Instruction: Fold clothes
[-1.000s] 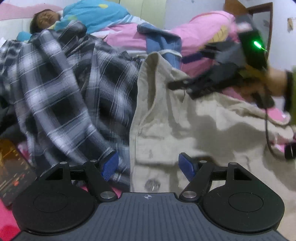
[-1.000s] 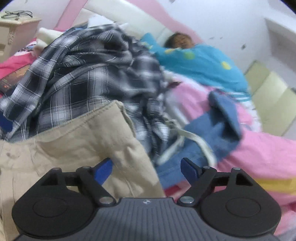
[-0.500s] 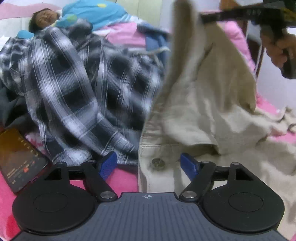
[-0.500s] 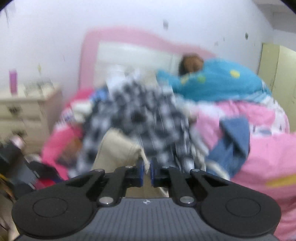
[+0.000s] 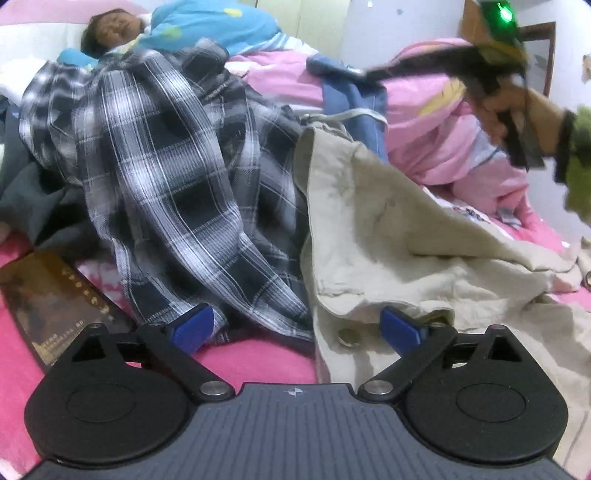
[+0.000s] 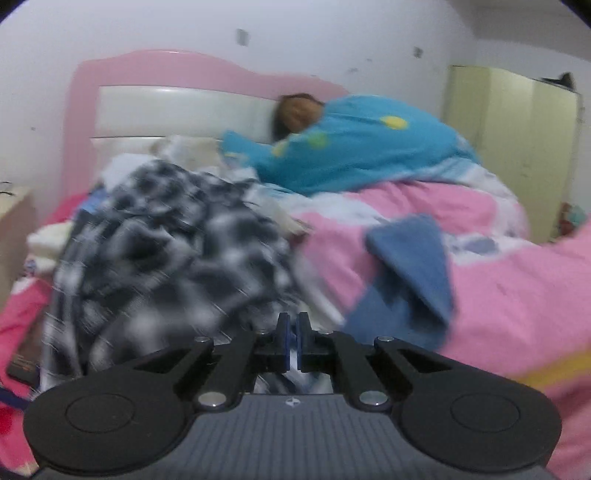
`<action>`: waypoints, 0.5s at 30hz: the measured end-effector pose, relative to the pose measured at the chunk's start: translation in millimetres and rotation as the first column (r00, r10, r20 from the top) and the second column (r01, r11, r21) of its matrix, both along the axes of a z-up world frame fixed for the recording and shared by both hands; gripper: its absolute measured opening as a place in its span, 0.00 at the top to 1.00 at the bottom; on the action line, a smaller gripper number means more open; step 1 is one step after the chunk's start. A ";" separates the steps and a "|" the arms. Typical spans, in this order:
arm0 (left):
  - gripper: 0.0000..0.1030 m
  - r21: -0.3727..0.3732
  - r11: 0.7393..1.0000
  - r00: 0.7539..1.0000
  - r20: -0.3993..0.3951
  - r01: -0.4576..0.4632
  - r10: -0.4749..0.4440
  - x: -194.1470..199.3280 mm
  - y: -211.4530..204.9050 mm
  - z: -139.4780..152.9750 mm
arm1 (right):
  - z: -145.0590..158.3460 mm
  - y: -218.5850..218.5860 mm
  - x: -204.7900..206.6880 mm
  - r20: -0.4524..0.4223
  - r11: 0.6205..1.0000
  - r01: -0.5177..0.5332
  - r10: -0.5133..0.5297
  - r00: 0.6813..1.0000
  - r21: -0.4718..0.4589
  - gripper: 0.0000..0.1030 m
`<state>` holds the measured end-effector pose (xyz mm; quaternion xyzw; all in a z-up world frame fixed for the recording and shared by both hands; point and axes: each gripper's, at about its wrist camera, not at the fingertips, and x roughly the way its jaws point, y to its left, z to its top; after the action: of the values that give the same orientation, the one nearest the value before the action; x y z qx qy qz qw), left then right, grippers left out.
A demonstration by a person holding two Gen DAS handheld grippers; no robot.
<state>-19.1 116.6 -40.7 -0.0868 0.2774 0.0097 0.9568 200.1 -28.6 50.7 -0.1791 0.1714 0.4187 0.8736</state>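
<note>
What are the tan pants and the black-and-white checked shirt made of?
The tan pants look like thick cotton twill, matte, with stiff creases and a metal button. The black-and-white checked shirt looks like thinner woven cotton, maybe flannel: it drapes in soft folds and the plaid seems woven in. Neither can be told for sure by look alone.

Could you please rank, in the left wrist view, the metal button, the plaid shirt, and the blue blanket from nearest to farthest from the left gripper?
From the left gripper:
1. Metal button on the beige trousers, just ahead between the fingers.
2. Plaid shirt, spreading away to the left.
3. Blue blanket, far back at the top.
</note>
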 end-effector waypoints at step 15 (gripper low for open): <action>0.05 -0.187 0.982 0.999 -0.042 -0.035 0.028 -25.1 32.2 8.1 | -14.8 -301.8 -183.9 -0.427 0.664 0.694 -0.562 0.708 0.276 0.42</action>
<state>-44.1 148.8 -32.5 -0.1808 0.2942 0.0004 0.9385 16.3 -330.4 35.9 0.1503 0.2623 0.1355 0.9435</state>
